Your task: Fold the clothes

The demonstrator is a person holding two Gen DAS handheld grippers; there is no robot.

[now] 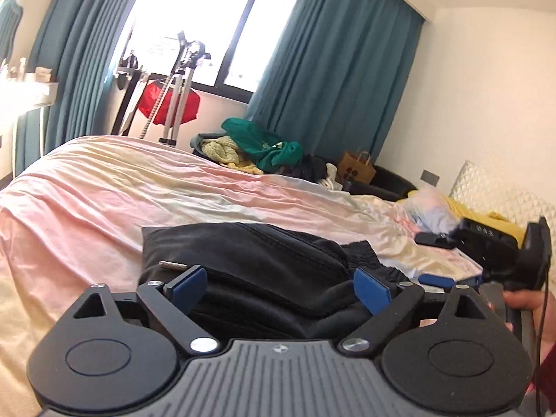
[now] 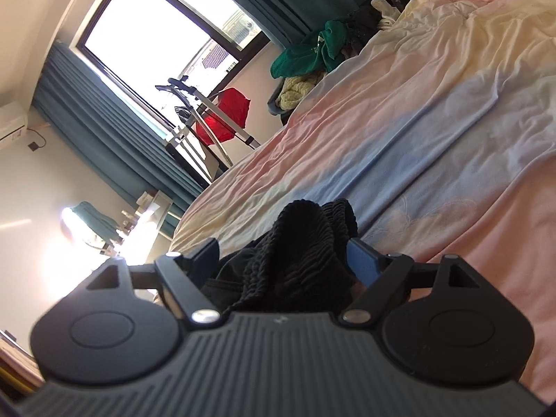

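Black trousers (image 1: pixel 257 264) lie on the bed (image 1: pixel 104 187), on its pink, yellow and pale blue sheet, at the near edge of the bed in the left wrist view. The left gripper (image 1: pixel 278 286) has its blue-padded fingers (image 1: pixel 189 285) spread wide, one on either side of the dark fabric, which bunches up between them; whether the pads actually press the cloth cannot be told. A thin metal piece, perhaps a zip pull, shows on the fabric just beside the left finger. The right gripper (image 2: pixel 288 260) has its fingers set apart with a ribbed, elastic-looking part of the black garment (image 2: pixel 299 243) heaped between them and rising above the fingertips; the fabric fills the gap, but a firm clamp cannot be confirmed. In the left wrist view the right gripper (image 1: pixel 448 279) shows at the right edge, low over the sheet beside the trousers, with the person's hand (image 1: pixel 521 300) behind it. Beyond the far side of the bed a dark container holds a heap of clothes (image 1: pixel 257 149): a green garment on top, a pale yellow knitted piece beneath it, dark items next to them. A brown paper bag (image 1: pixel 358 166) stands near that heap, its contents hidden. Farther behind the bed, a red garment (image 1: pixel 173 104) hangs by a metal stand in front of the window with teal curtains (image 1: pixel 333 69).
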